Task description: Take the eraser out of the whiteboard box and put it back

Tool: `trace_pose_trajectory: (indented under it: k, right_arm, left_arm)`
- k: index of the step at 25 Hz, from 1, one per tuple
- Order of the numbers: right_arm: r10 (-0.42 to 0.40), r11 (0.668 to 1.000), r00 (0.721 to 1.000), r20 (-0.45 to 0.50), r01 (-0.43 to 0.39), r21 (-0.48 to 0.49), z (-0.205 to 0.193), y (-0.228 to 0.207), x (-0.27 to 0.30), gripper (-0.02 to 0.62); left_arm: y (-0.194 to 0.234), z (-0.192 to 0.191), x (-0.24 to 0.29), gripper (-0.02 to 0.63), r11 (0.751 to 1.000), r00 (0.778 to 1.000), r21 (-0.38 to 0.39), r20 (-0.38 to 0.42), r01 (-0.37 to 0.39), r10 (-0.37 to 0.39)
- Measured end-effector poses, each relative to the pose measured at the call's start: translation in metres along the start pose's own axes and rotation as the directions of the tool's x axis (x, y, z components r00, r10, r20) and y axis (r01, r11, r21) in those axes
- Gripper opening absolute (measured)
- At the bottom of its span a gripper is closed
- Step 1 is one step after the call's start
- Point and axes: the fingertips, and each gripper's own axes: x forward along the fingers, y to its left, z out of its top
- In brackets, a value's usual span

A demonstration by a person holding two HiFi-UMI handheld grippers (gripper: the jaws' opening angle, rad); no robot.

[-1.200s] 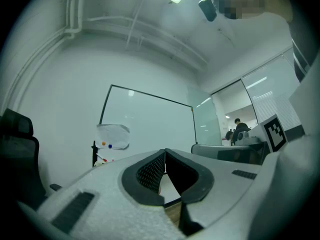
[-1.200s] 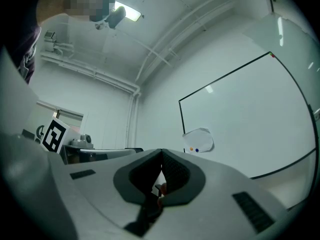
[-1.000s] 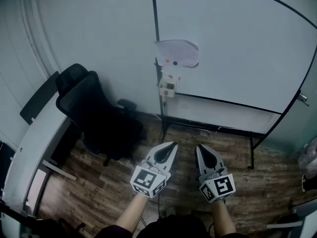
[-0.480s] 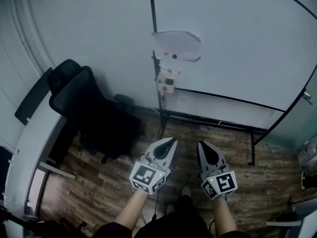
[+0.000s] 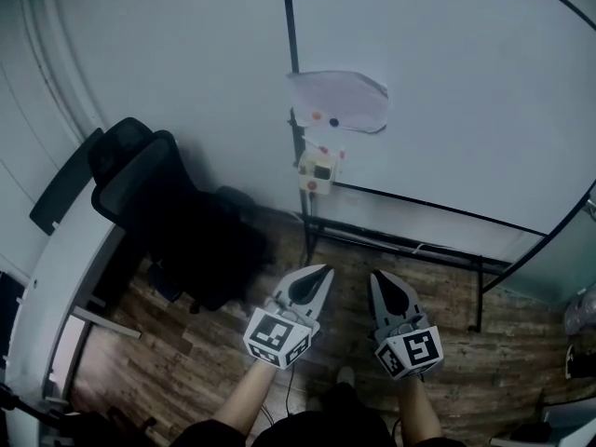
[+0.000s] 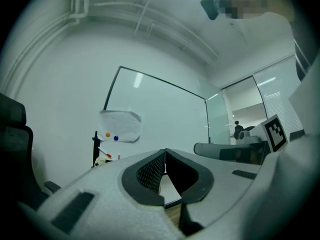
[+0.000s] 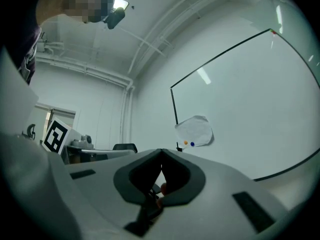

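Note:
A small white whiteboard box (image 5: pixel 318 169) hangs on the left edge of the whiteboard (image 5: pixel 447 82), under a sheet of paper (image 5: pixel 338 101) pinned with magnets. In the left gripper view the box (image 6: pixel 103 158) shows red-tipped markers; I cannot make out the eraser. My left gripper (image 5: pixel 324 271) and right gripper (image 5: pixel 377 276) are held side by side over the floor, well short of the box, both pointing at the board. Both are shut and hold nothing. The left gripper (image 6: pixel 165 151) and the right gripper (image 7: pixel 161 151) show their jaw tips meeting.
A black office chair (image 5: pixel 172 217) stands to the left of the board, beside a white desk (image 5: pixel 56 268). The board's black stand rail (image 5: pixel 400 245) runs low over the wooden floor (image 5: pixel 205 352). A glass partition (image 6: pixel 235 109) lies to the right.
The whiteboard and its box have drawn slightly nearer and shifted in the head view as the person steps forward. Both grippers stay shut, side by side.

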Motion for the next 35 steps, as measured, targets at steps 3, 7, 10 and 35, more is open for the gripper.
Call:
trace_pose_trajectory:
  k: [3,7,10,35]
  right_arm:
    - [0.022,1.000,1.000,0.004,-0.022,-0.005,0.004,-0.020,0.016,0.003]
    - [0.057,0.998,0.998,0.005,-0.057,0.005,0.006,-0.045,0.033,0.003]
    - [0.081,0.997,0.997,0.009,-0.081,0.014,0.005,-0.063,0.047,0.003]
    - [0.103,0.994,0.994,-0.028,-0.102,0.048,-0.030,-0.125,0.164,0.003]
  left_arm:
    - [0.010,0.004,0.023,0.006,1.000,1.000,0.003,0.006,-0.025,0.025]
    - [0.019,0.005,0.053,0.006,0.998,0.998,0.012,0.006,-0.055,0.055]
    - [0.024,0.005,0.072,0.006,0.997,0.997,0.017,0.009,-0.077,0.077]
    - [0.121,-0.020,0.157,0.005,0.994,0.994,-0.010,-0.021,-0.109,0.109]
